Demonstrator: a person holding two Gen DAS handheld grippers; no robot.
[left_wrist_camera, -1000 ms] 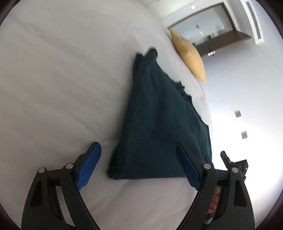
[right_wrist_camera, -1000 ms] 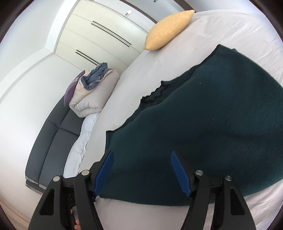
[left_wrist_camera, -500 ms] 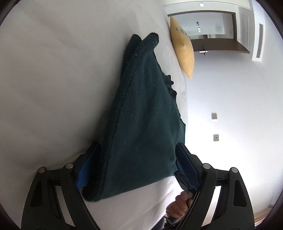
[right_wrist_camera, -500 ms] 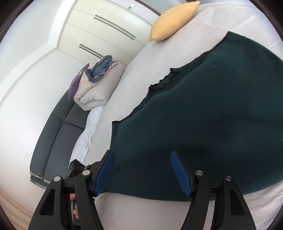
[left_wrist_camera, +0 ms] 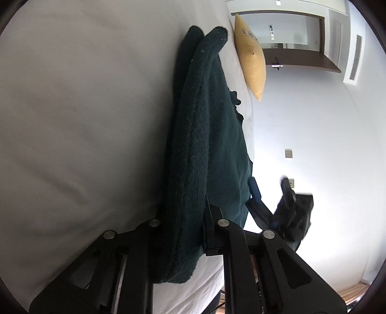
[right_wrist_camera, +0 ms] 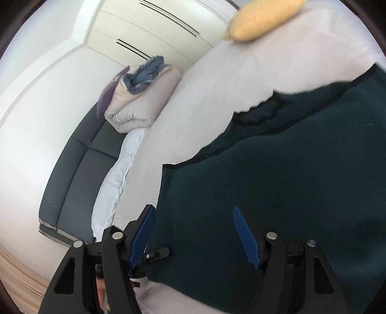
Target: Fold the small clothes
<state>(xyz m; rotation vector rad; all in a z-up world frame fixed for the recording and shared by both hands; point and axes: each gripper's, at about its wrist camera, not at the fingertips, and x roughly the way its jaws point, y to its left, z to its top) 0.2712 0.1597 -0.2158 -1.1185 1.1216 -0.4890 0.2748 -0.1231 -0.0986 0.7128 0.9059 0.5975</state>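
Observation:
A dark green knit garment (left_wrist_camera: 207, 149) lies on the white bed (left_wrist_camera: 84, 120). My left gripper (left_wrist_camera: 183, 217) is shut on the garment's near folded edge, with the cloth bunched between its black jaws. In the right wrist view the garment (right_wrist_camera: 277, 181) spreads flat over the bed (right_wrist_camera: 217, 91). My right gripper (right_wrist_camera: 193, 231) is open, its blue-padded fingers (right_wrist_camera: 244, 235) straddling the garment's near corner just above the cloth. The right gripper also shows in the left wrist view (left_wrist_camera: 270, 203), at the garment's other side.
A yellow pillow (left_wrist_camera: 251, 65) lies at the far end of the bed, also seen in the right wrist view (right_wrist_camera: 263, 19). A dark sofa (right_wrist_camera: 79, 174) with a stack of folded bedding (right_wrist_camera: 140, 99) stands beside the bed. White wardrobe doors stand behind.
My left gripper moved forward over the garment's edge and closed on it. My right gripper stayed open and shifted slightly along the near corner.

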